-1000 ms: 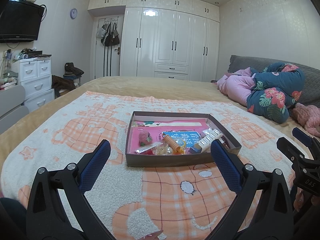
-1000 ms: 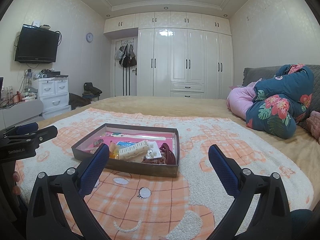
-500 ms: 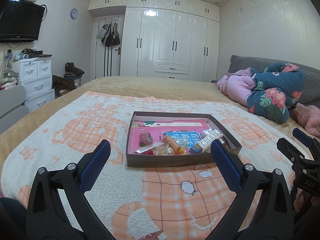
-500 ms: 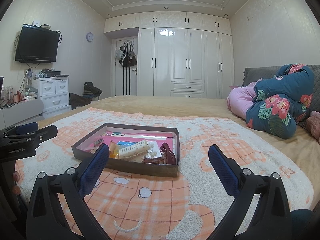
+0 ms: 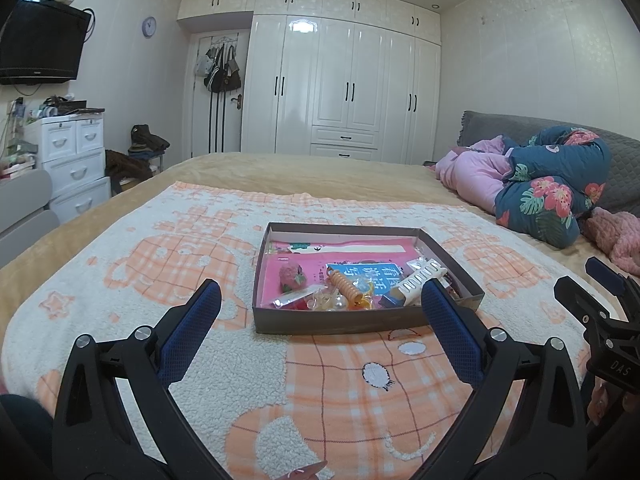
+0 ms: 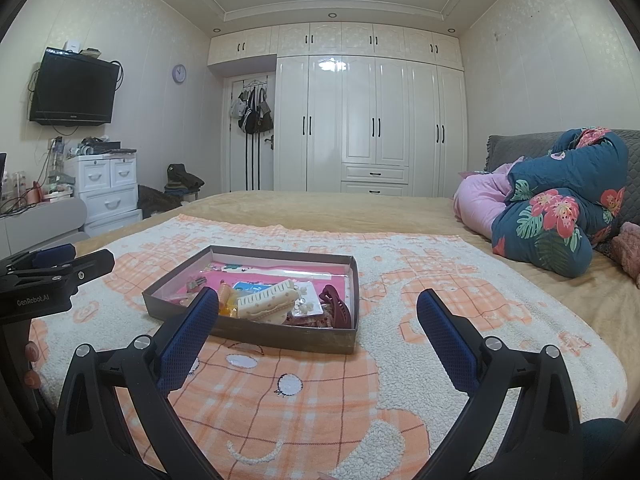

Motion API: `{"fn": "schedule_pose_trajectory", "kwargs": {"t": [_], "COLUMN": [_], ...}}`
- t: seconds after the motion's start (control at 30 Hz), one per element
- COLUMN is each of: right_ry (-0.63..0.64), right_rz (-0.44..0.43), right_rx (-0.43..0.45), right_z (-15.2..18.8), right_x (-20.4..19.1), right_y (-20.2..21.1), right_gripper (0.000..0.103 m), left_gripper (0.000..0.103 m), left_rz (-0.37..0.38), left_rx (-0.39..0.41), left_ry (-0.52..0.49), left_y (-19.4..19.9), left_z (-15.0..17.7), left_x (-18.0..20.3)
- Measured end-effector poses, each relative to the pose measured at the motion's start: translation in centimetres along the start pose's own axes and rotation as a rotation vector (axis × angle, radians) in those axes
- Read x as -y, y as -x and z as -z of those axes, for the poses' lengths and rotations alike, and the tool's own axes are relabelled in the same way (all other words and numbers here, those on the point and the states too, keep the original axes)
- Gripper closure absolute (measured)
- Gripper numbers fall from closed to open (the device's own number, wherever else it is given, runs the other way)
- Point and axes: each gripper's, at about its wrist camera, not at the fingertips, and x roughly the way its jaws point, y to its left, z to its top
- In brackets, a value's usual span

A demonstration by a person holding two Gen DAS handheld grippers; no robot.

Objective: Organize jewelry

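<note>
A shallow grey box (image 5: 336, 322) with a pink lining sits on an orange-and-white blanket (image 5: 224, 360) on the bed. It holds a white hair clip (image 5: 420, 280), an orange spiral tie (image 5: 346, 283), a pink berry piece (image 5: 291, 275) and clear beads (image 5: 328, 302). In the right wrist view the box (image 6: 280, 338) also shows a cream clip (image 6: 268, 300) and a dark red claw clip (image 6: 338, 306). My left gripper (image 5: 320, 300) is open and empty, short of the box. My right gripper (image 6: 318, 308) is open and empty, to the box's right.
A folded floral quilt (image 5: 548, 188) and pink bedding (image 5: 476, 178) lie at the bed's right. White wardrobes (image 5: 344, 88) stand behind. White drawers (image 5: 68, 160) and a wall television (image 5: 40, 42) are on the left. The blanket spreads around the box.
</note>
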Motion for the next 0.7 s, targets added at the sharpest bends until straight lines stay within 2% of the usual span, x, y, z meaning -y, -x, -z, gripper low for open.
{"fn": "schedule_pose_trajectory", "kwargs": {"t": [0.4,0.47,0.57,0.7], "right_ry": [-0.003,-0.022,-0.071,-0.179], "right_rz": [-0.003,-0.005,0.022,0.136], "right_rx": [-0.018,-0.033,-0.067,-0.178], "right_z": [0.5,0.6,0.3,-0.9], "right_x": [0.1,0.5,1.9,7.1], "right_y": [-0.3,-0.6,-1.9,-6.4], "right_gripper": [0.006,0.006,0.006,0.006], "left_gripper": [0.011,0.011,0.011,0.011], "left_rz": [-0.001,-0.034,-0.091,-0.229], "left_rx": [-0.009,-0.03,-0.113,-0.242], "left_ry": [0.001,0.02,0.077,0.155], "left_y": [-0.3,-1.0,-3.3,-8.1], "left_z": [0.3,0.3,0.2,-0.3], "left_x": [-0.1,-0.6,-2.9,-8.5]}}
